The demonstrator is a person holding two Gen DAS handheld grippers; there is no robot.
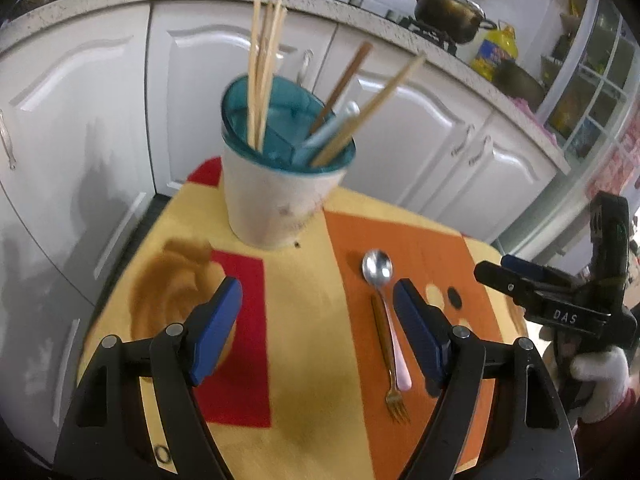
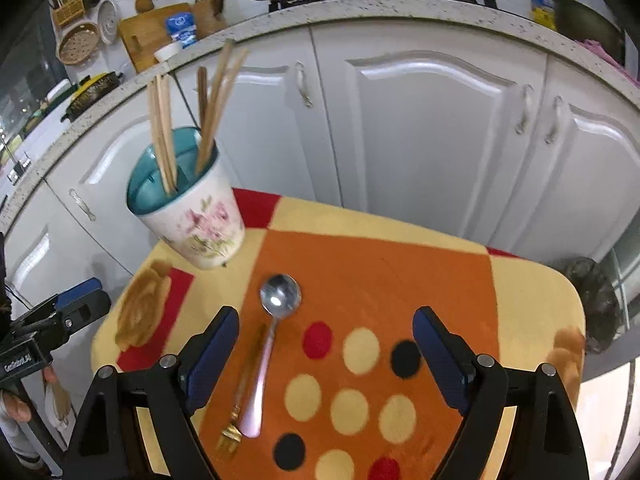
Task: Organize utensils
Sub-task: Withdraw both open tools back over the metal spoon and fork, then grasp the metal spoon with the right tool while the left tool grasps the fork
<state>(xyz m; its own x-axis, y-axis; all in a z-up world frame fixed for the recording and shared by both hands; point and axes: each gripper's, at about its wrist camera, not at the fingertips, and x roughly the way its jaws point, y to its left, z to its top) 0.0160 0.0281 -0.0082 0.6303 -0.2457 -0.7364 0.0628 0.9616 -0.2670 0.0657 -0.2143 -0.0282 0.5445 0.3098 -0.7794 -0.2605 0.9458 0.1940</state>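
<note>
The utensil holder (image 1: 276, 184) stands upright at upper centre of the table (image 1: 304, 360), chopsticks (image 1: 260, 76) pointing up. Below it, the spoon (image 1: 382, 304) and fork (image 1: 390, 364) lie side by side, lengthwise up the frame, bowl uppermost, tines lowest. The left gripper (image 1: 316, 332) is spread wide and empty, its right finger (image 1: 416, 328) just beside the spoon. The right gripper (image 2: 326, 360) also gapes empty, both utensils just inside its left finger (image 2: 212, 356).

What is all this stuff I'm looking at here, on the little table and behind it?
Utensil holder: one, white with pink flowers, teal inside, table's far left.
Chopsticks: several, wooden, standing in holder.
Spoon: one, silver bowl, pink handle, on orange patch.
Fork: one, gold, beside spoon.
Table: one, yellow, orange, red.
Cabinets: white, behind.
Pots and pans: dark, on stove.
Left gripper: open, empty.
Right gripper: open, empty.
</note>
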